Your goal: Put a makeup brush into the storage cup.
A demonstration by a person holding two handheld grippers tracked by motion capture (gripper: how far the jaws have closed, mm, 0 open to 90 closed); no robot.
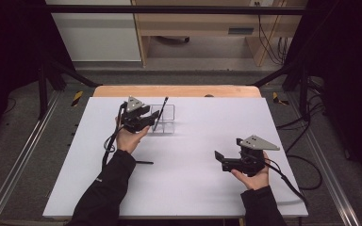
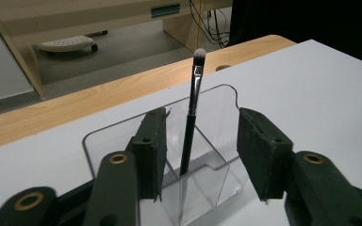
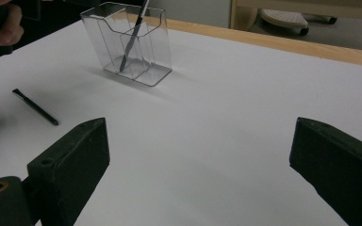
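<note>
One brush (image 2: 191,110), one clear holder (image 2: 217,155)

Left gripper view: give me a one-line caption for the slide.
Open left gripper at the clear holder, where a makeup brush stands bristles up.

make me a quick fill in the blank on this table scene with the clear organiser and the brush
1. The slim black makeup brush stands in the clear plastic organiser with its bristles pointing ____.
2. The left gripper has its jaws ____ on either side of the brush handle.
3. A thin black pencil lies flat on the ____ table.
4. The right gripper holds ____.

Missing words: up; open; white; nothing
</note>
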